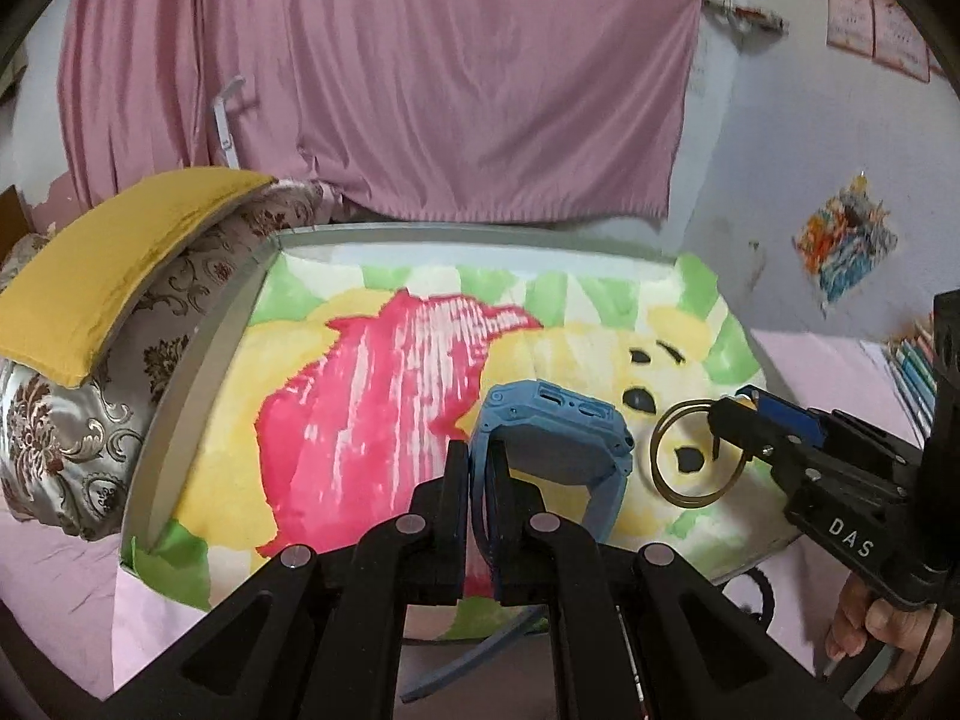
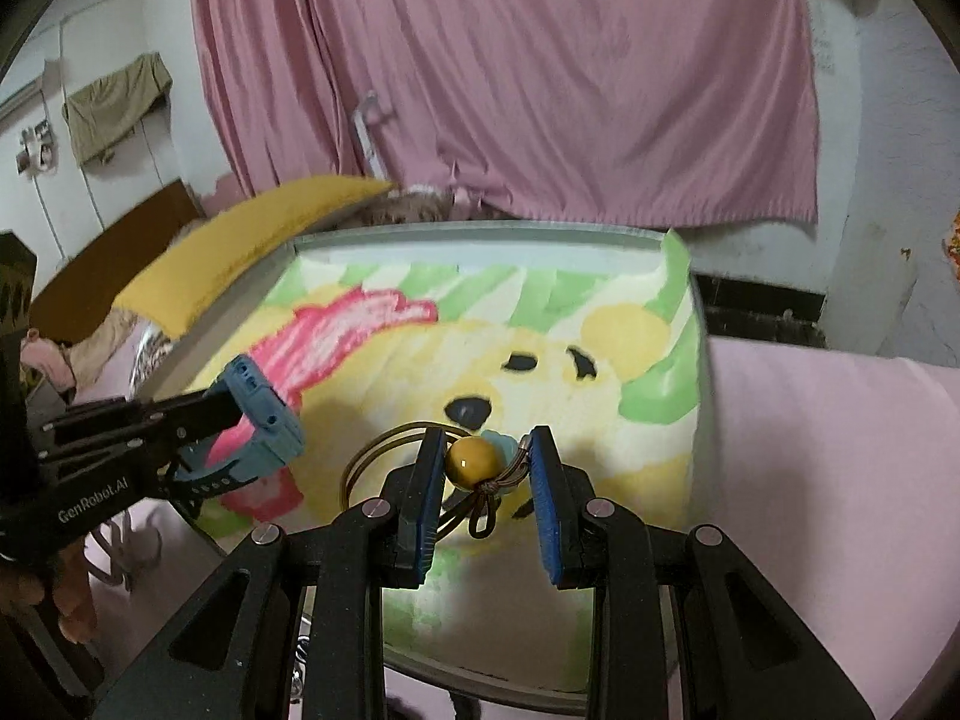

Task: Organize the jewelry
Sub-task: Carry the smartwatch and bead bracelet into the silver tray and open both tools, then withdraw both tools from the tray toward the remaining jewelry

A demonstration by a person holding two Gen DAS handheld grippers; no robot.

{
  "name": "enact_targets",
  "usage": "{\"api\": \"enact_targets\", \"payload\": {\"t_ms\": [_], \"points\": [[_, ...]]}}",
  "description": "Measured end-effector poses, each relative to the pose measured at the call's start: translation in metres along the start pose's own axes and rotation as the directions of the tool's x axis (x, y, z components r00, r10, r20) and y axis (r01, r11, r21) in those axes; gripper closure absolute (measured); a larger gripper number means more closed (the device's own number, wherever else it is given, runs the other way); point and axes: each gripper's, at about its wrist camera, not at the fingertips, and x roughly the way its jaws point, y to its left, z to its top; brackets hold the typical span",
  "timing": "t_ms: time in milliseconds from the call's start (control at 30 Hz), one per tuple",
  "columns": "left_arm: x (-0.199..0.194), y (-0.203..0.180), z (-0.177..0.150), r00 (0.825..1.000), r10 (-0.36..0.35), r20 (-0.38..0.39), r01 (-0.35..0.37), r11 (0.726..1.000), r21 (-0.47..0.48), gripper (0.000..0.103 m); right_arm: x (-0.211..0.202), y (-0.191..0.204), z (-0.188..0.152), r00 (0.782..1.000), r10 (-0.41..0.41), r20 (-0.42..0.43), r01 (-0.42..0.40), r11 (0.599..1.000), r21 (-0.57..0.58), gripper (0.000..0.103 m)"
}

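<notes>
My left gripper (image 1: pixel 480 462) is shut on the strap of a blue smartwatch (image 1: pixel 558 438) and holds it above a tray lined with a cartoon bear cloth (image 1: pixel 372 372). The watch also shows in the right wrist view (image 2: pixel 264 420), at the left. My right gripper (image 2: pixel 487 456) holds a brown cord bracelet (image 2: pixel 384 456) with a yellow bead (image 2: pixel 474 462) between its blue pads, which are partly apart around the bead. In the left wrist view the bracelet (image 1: pixel 690 456) hangs as a ring from the right gripper's (image 1: pixel 729 414) tips, just right of the watch.
The tray's grey rim (image 1: pixel 198 360) runs along the left and back. A yellow cushion (image 1: pixel 102 264) on a patterned pillow (image 1: pixel 72 432) lies left of it. A pink curtain (image 1: pixel 390 78) hangs behind. Pink bedding (image 2: pixel 828 432) lies right of the tray.
</notes>
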Motion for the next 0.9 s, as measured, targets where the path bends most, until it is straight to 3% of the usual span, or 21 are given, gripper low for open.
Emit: {"api": "enact_targets", "payload": {"t_ms": [200, 300, 400, 500, 533, 600, 733, 900], "points": [[0.008, 0.006, 0.004, 0.999, -0.018, -0.048, 0.018, 1.000, -0.001, 0.094, 0.011, 0.003, -0.005, 0.998, 0.010, -0.065, -0.011, 1.000, -0.008, 0.077], [0.007, 0.010, 0.004, 0.998, -0.045, -0.048, 0.044, 0.999, -0.021, 0.092, 0.007, 0.005, -0.005, 0.999, -0.002, -0.041, 0.001, 1.000, -0.015, 0.062], [0.002, 0.014, 0.002, 0.997, -0.069, -0.025, 0.068, 0.996, -0.050, 0.078, -0.009, 0.008, -0.003, 0.999, -0.032, 0.027, 0.033, 0.999, -0.033, 0.047], [-0.015, 0.017, -0.004, 0.993, -0.097, 0.065, 0.102, 0.992, -0.069, 0.048, -0.035, 0.010, -0.003, 0.990, -0.058, 0.127, 0.062, 0.998, -0.031, 0.040], [-0.024, 0.019, -0.007, 0.988, -0.106, 0.113, 0.115, 0.990, -0.077, 0.038, -0.044, 0.010, -0.004, 0.986, -0.063, 0.157, 0.068, 0.997, -0.024, 0.030], [-0.046, 0.021, -0.015, 0.969, -0.105, 0.225, 0.127, 0.988, -0.087, 0.035, -0.061, 0.014, -0.009, 0.969, -0.095, 0.227, 0.101, 0.995, -0.014, 0.018], [-0.074, 0.022, -0.029, 0.937, -0.068, 0.344, 0.103, 0.991, -0.086, 0.020, -0.088, 0.024, -0.021, 0.935, -0.106, 0.338, 0.122, 0.992, -0.027, 0.005], [-0.100, 0.029, -0.048, 0.896, -0.037, 0.442, 0.089, 0.991, -0.098, 0.004, -0.114, 0.040, -0.036, 0.897, -0.076, 0.435, 0.119, 0.990, -0.073, 0.002]]}}
